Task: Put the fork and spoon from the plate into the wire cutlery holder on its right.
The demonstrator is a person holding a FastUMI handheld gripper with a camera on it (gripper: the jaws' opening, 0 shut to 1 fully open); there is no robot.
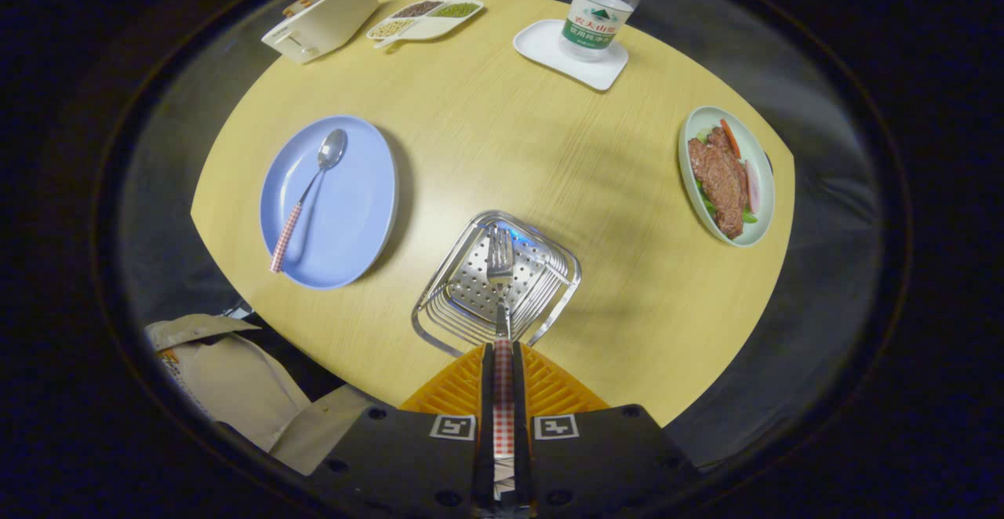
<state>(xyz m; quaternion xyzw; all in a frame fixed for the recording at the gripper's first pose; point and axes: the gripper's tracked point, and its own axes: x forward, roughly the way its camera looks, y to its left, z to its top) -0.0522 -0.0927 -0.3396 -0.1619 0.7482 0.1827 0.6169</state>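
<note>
The tongs [502, 362] are clamped on the checked handle of the fork [500, 268], both fingers pressing its sides, and the tines reach ahead over the open mouth of the wire holder [541, 299], which stands on the bench [533, 158] just beyond the fingertips. Whether the tines already touch the perforated floor of the holder cannot be told. The fork looks light, stiff and thin; its steel part is likely slippery, so the grip on the patterned handle seems the sound place, and letting go should be gentle since the wire sides could tip the fork or make it clatter. The spoon [310, 190] lies on the blue plate [353, 213], ahead and well to the left of the tongs, bowl pointing away and checked handle nearer. It should handle much the same: light and rigid, lying flat, best pinched across the handle near the plate's edge.
</note>
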